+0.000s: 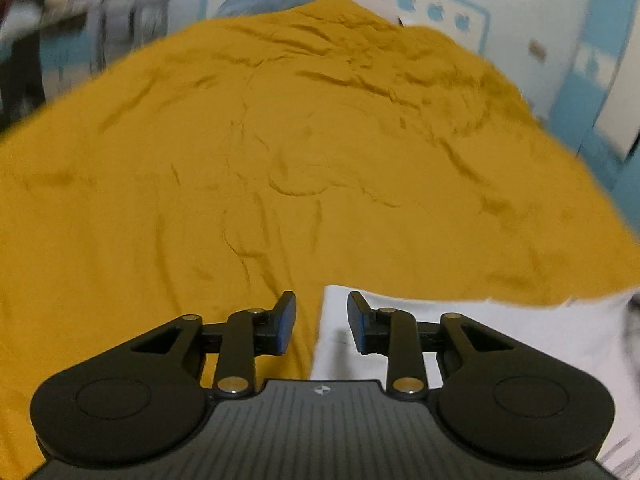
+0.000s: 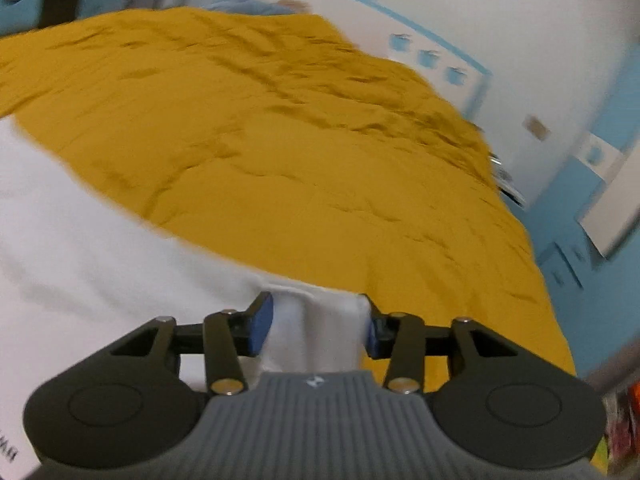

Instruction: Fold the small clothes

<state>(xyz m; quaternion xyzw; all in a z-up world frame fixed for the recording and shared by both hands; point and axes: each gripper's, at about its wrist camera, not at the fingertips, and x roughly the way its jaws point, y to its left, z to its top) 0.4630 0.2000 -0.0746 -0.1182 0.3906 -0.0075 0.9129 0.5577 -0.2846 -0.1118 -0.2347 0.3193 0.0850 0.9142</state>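
- Mustard-yellow wrinkled bedspread carries a white cloth garment at its near edge.
- Left gripper: jaws spread, empty.
- Right gripper: jaws spread around a raised fold; closing likely comes next.

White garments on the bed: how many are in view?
1. The white garment lies on the mustard cover, its edge between the open right gripper's fingers; more may lie out of view.

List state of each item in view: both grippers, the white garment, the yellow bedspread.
Left gripper: jaws open, nothing between them, over the garment's edge.
Right gripper: jaws open around a raised fold of white fabric, not closed on it.
White garment: lying on the bedspread, bunched at the right gripper.
Yellow bedspread: spread out, wrinkled.
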